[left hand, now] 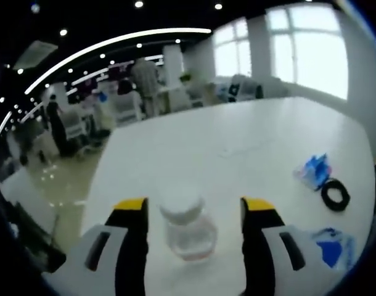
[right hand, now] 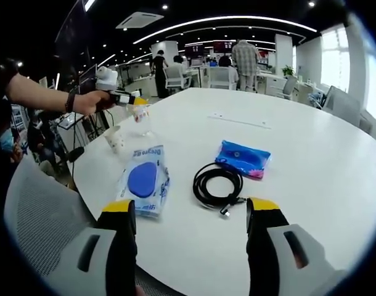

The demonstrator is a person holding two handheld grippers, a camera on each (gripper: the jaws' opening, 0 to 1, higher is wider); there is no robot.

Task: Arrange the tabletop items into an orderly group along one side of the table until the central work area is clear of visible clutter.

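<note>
The tabletop items sit spread over the white table [right hand: 311, 154]: a clear jar [left hand: 187, 229] with a white lid stands between my left gripper [left hand: 193, 209] jaws, which are spread wide on either side of it without touching the glass. From the right gripper view I see that same jar near the table's far left edge, with my left hand [right hand: 92, 102] holding the left gripper over it, and a small paper cup [right hand: 114, 139] just beside the jar. Nearer to me lies a clear packet with a blue disc inside [right hand: 144, 180], and next to it, apart, a coiled black cable [right hand: 218, 184]. Just beyond the cable rests a blue pouch [right hand: 243, 158]. My right gripper [right hand: 193, 214] hangs above the near table edge, its yellow-tipped jaws parted with nothing between them. The grey mesh back of a chair [right hand: 43, 209] stands at the near left of the table
</note>
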